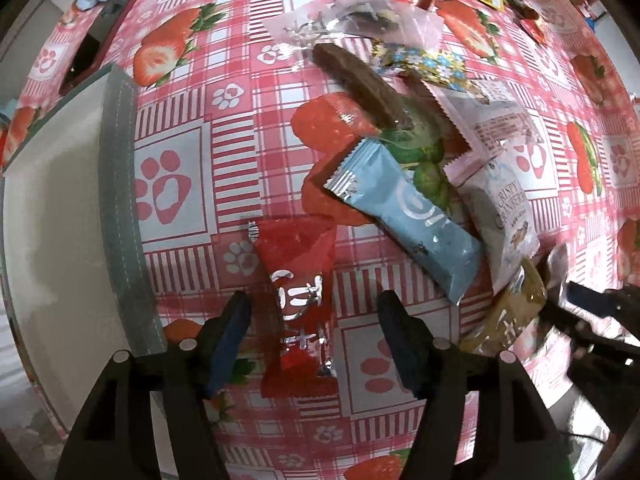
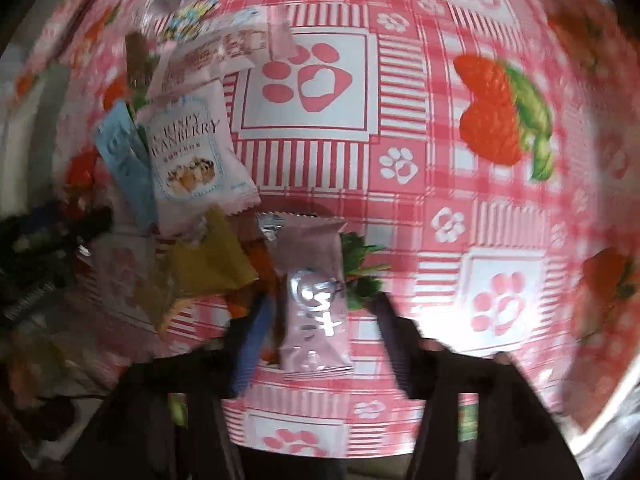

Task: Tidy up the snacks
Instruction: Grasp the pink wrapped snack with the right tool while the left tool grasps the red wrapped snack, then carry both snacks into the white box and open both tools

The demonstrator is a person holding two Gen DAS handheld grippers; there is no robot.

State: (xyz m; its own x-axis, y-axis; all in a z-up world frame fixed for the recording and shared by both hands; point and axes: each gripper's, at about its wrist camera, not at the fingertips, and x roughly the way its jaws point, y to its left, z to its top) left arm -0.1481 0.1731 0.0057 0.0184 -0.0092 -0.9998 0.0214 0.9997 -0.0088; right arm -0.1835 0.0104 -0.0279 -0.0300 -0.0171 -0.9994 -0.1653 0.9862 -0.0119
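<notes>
Looking down along your left gripper (image 1: 314, 324), you have its fingers spread to either side of a red packet (image 1: 298, 280) that lies flat on the tablecloth (image 1: 224, 184); neither pad presses on it, and a gap shows on both sides. Your right gripper (image 2: 320, 316) likewise points down with a pink packet (image 2: 316, 300) between its fingers; the picture is blurred, the fingers stand apart from the wrapper's edges, and you are not pinching it. Just to the left of your left gripper stands a grey-rimmed white bin (image 1: 120, 200), its wall near the red packet but not touching it. Beyond the red packet a light blue bar (image 1: 404, 220) lies slanted, its near end close to a mustard-yellow packet (image 1: 508, 312) and its side under the edge of a white cranberry packet (image 1: 508, 216). In the right wrist view the same cranberry packet (image 2: 192, 152) lies up and left of the pink one, with the yellow packet (image 2: 208, 264) between them. Farther off, a brown bar (image 1: 360, 88) rests tilted across the pile, a clear wrapper (image 1: 352, 20) beyond it, and more snacks are scattered at the far edge of the table.
</notes>
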